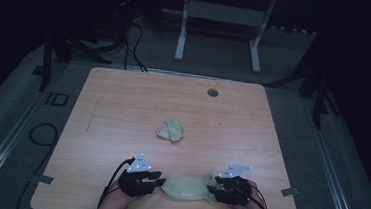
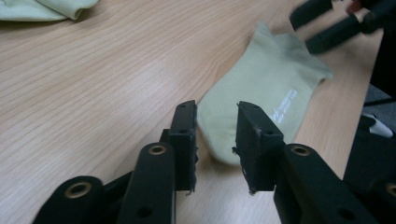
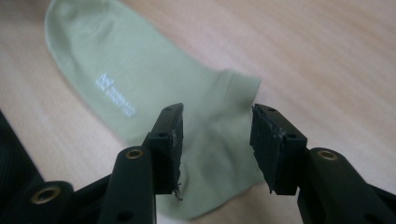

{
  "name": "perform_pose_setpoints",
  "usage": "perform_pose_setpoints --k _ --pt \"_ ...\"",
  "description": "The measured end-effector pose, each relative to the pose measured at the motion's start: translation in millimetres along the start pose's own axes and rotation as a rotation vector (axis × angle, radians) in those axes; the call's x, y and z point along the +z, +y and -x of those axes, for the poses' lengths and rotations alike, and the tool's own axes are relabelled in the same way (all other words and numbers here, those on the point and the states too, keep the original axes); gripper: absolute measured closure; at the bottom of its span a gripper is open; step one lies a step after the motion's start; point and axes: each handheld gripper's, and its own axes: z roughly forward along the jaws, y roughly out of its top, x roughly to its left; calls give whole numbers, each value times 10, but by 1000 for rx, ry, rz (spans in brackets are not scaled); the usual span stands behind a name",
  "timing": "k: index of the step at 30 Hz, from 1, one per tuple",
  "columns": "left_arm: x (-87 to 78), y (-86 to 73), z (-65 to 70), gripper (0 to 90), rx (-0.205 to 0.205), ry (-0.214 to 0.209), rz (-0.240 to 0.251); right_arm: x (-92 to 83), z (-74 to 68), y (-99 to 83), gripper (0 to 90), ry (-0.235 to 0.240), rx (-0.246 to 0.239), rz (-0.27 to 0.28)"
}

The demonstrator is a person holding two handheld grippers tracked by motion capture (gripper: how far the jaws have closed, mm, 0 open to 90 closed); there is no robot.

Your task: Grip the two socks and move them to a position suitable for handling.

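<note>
High view first, working left to right: your left gripper (image 1: 159, 179) sits at the toe end of the flat sock (image 1: 187, 187) near your edge of the table (image 1: 123, 104), and your right gripper (image 1: 213, 189) sits at its cuff end. A second sock (image 1: 171, 130), bunched up, lies well apart toward the middle of the table.

Left gripper view shows your jaws parted with a clear gap; the toe of the sock (image 2: 261, 88) lies on the wood just beyond them, and nothing is pinched. Right gripper view shows the same: jaws apart, hovering over the cuff of the sock (image 3: 140, 88), pads not pressing on cloth.

So both tongs are open and the sock rests free, stretched flat between them.

Watch for these risks, as I judge them. If you close now on the left, you may catch only the thin toe edge and it could slip out. On the right, a shallow bite could take one layer of the cuff alone. Dragging either jaw across the cloth could wrinkle the flat sock or nudge it toward the near table edge.
</note>
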Motion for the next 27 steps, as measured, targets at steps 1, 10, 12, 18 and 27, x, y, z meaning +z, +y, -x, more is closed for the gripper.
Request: perform_pose_setpoints --k 1,10,12,18,27 --pt "-22 -28 -13 654 4 -1 3 0 14 30 526 4 0 4" --pt "-137 -246 -109 550 0 9 19 62 79 419 462 -2 -38 55" --pt "-149 -269 -123 531 2 12 19 98 91 526 461 8 -32 66" --pt "-176 -290 -154 456 10 42 37 287 109 864 426 12 -40 84" --pt "-165 -310 -175 358 -6 43 54 625 159 1363 393 -7 -24 84"
